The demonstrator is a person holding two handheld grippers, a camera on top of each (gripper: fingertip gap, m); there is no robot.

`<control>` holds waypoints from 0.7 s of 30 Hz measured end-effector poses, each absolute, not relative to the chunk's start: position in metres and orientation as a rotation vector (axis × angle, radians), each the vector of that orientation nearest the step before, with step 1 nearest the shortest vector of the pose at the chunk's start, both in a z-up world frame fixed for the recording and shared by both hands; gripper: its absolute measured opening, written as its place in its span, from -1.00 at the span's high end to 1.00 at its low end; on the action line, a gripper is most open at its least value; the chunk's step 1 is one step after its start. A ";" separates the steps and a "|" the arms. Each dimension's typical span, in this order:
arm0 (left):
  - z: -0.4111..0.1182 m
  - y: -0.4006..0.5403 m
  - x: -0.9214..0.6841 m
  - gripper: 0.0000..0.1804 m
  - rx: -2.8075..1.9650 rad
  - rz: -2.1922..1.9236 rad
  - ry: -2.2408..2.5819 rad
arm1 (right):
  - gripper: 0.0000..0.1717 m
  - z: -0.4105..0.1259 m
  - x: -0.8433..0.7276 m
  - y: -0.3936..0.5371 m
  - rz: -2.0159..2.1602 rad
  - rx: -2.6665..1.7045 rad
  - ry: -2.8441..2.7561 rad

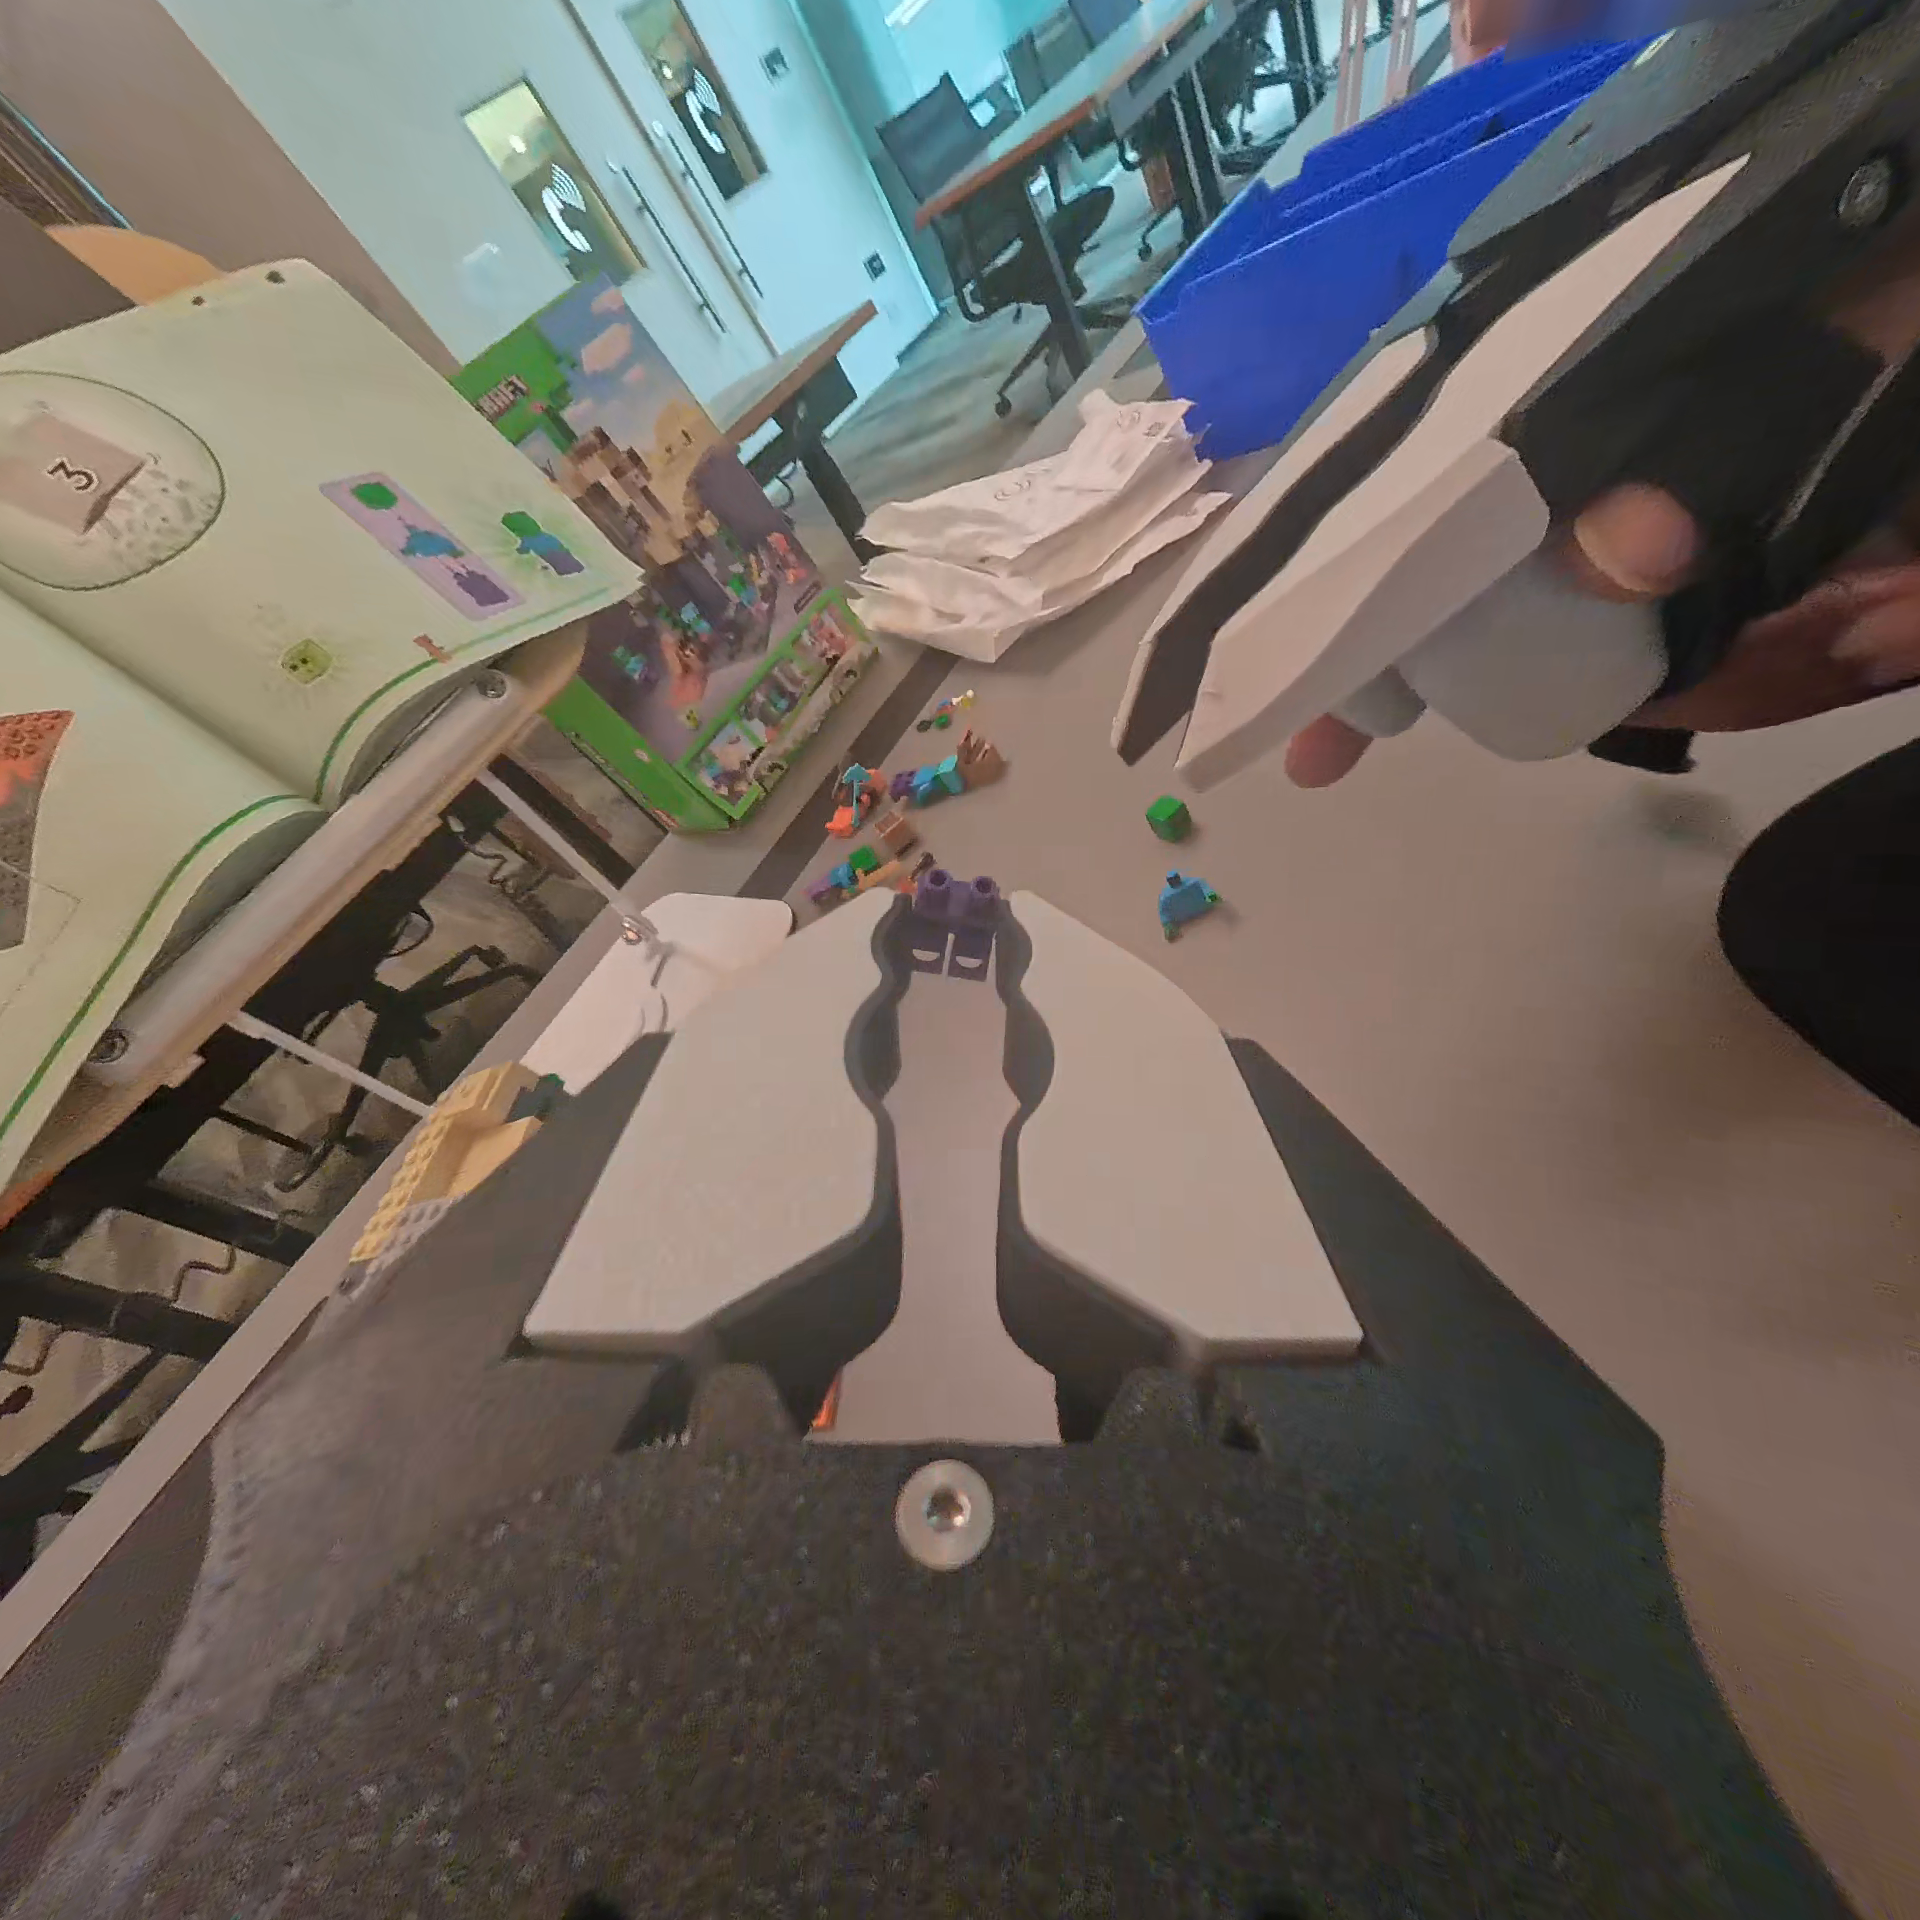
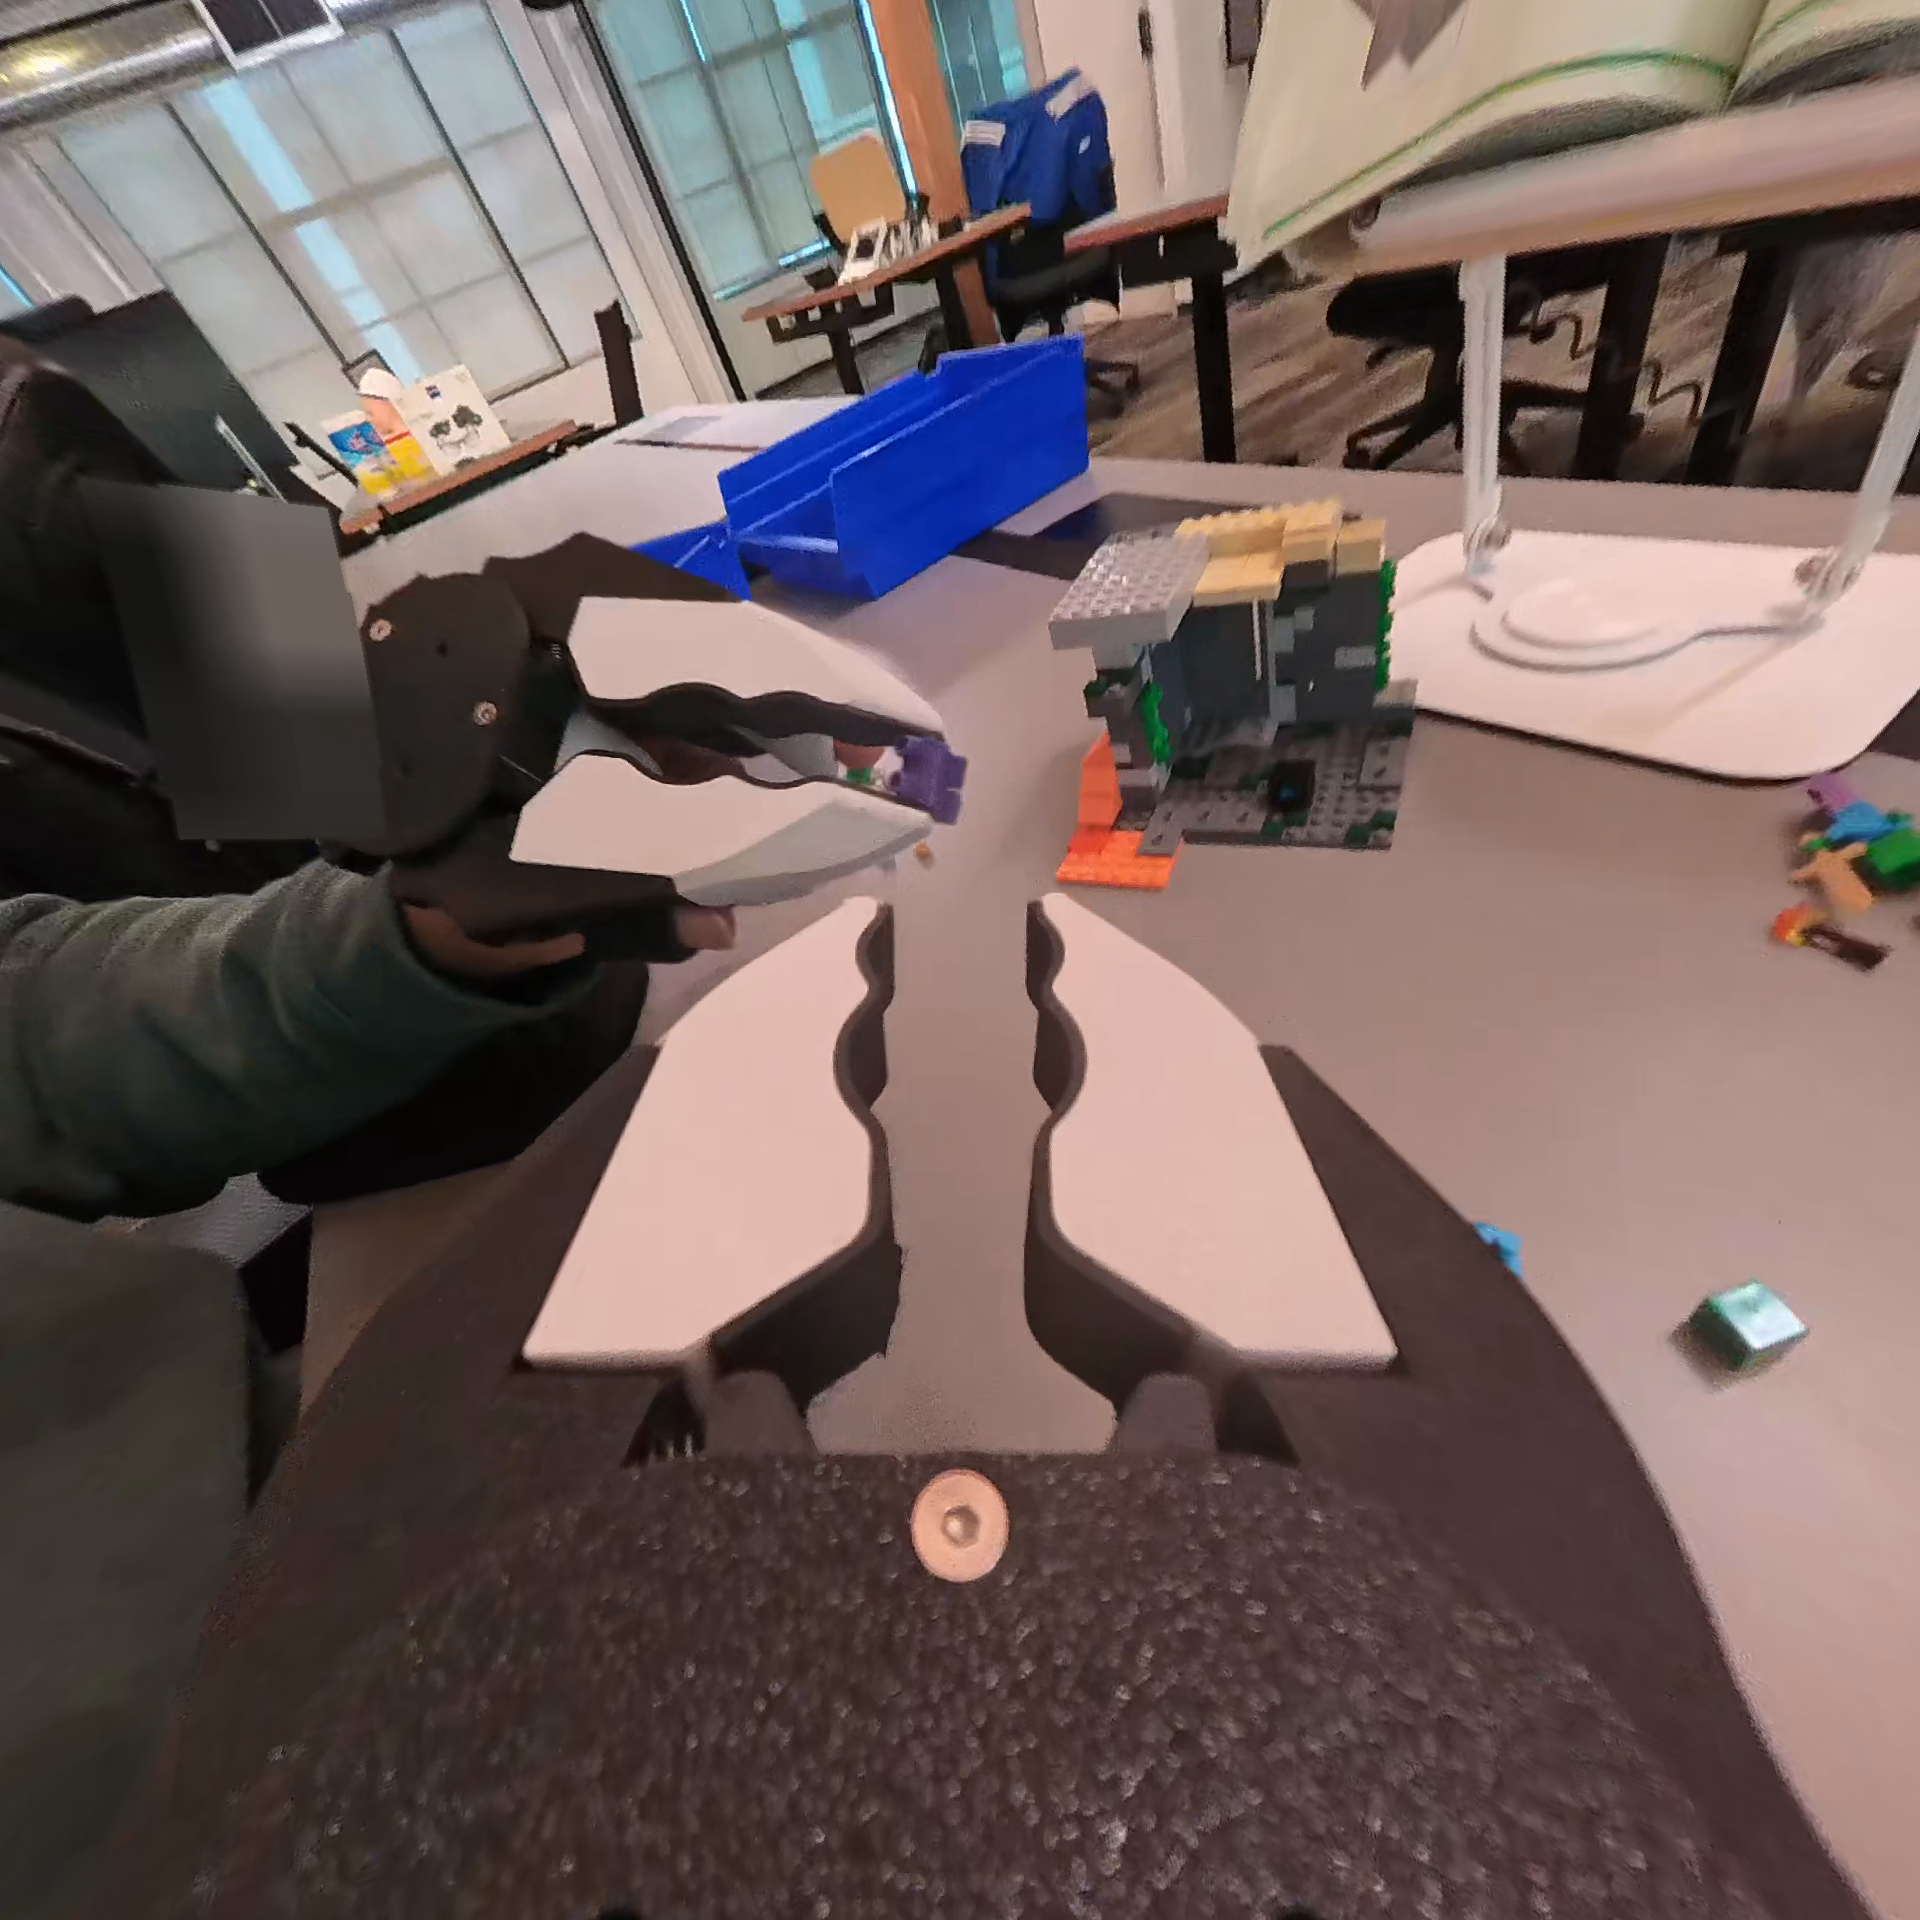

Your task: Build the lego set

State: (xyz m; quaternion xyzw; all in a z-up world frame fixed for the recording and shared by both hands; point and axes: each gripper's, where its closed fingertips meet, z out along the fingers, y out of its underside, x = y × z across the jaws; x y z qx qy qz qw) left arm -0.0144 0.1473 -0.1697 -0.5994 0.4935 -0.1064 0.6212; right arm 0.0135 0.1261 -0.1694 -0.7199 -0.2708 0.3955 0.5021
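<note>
Purple toy-brick leg piece (image 1: 956, 925) clamped at the tips of the left tool (image 1: 951, 920), both pads pressed on its sides, held above the grey tabletop (image 1: 1455, 1039). Right wrist view confirms it: same piece (image 2: 928, 777) sticks out of the left tool's tips. Right tool (image 2: 958, 914) has fingers apart, nothing between them, hovering just beside the left tool. On the tabletop near the left tool: blue toy torso (image 1: 1184, 902), green cube (image 1: 1167, 818), a scatter of small coloured bricks (image 1: 894, 800). Farther out: grey-and-tan brick build (image 2: 1247, 686) on an orange base, blue bin (image 2: 914, 478), green set box (image 1: 675, 582), white bags (image 1: 1039, 530), open instruction booklet (image 1: 260, 499) on a white stand (image 2: 1662, 634)
</note>
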 end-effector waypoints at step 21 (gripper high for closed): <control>-0.172 0.132 -0.012 0.84 -1.199 -0.033 1.157 | 0.83 -0.173 -0.014 0.118 1.028 -1.774 -0.686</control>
